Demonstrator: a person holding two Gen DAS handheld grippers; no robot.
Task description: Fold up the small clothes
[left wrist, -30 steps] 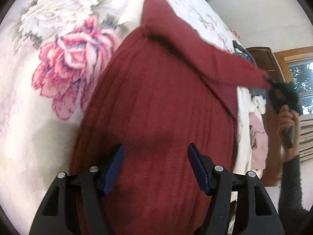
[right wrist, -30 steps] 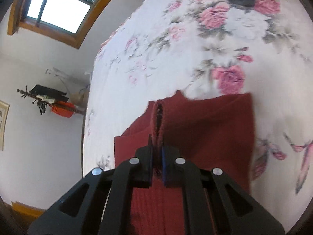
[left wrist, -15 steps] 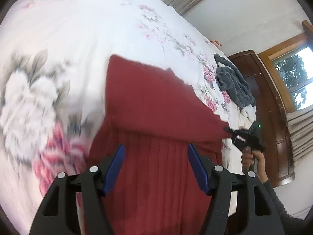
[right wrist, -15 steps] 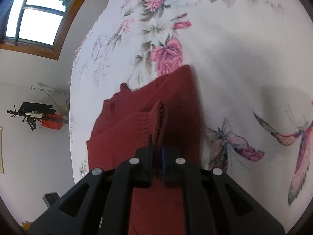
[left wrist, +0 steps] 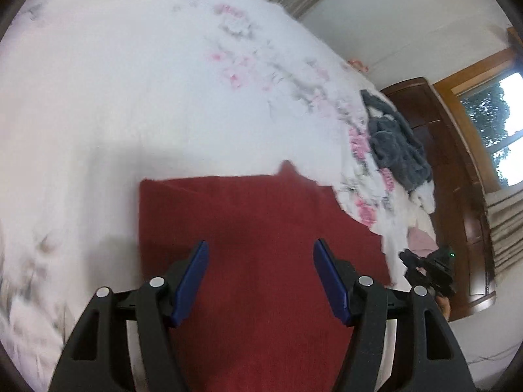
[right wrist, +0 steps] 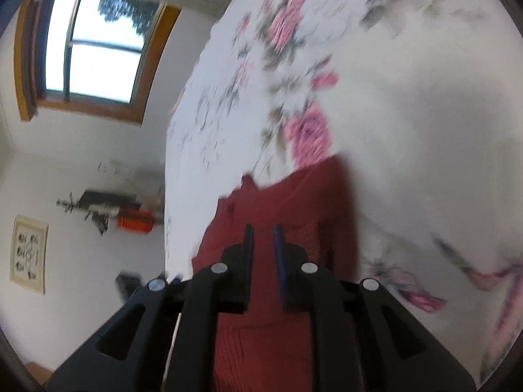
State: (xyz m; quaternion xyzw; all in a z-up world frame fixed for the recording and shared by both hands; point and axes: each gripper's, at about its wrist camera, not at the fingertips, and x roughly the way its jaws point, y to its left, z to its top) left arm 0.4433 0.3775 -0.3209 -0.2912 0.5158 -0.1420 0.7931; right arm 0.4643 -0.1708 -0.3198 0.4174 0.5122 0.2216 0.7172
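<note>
Spreading wide over the cloth, the left gripper (left wrist: 261, 277) has its blue-padded fingers (left wrist: 193, 277) parted with nothing between them, poised above the near part of the red knit garment (left wrist: 261, 235). The right gripper (right wrist: 263, 245) shows only a narrow gap between its fingers (right wrist: 248, 241); no fabric sits in that gap, so it reads as slightly parted and empty, though blur makes the gap hard to judge closely. Beneath both tools the garment lies flat on the floral bedspread (left wrist: 163, 81), folded into a roughly rectangular block with a small flap poking up at its far edge. Beyond the garment's far right corner, in the left wrist view, a dark grey heap of clothing (left wrist: 395, 143) rests near the bed's edge, well apart from the red piece, with a wooden cabinet (left wrist: 451, 163) behind it. In the right wrist view a window (right wrist: 94, 55) lies off past the garment's left side. Ribbed knit of this kind should be soft, light and limp, with no stiffness of its own, so it will sag and slip between layers if pinched in the middle. Judging from how it lies, a hem edge or corner, taken through all layers at once, looks like the safest hold for another fold.
</note>
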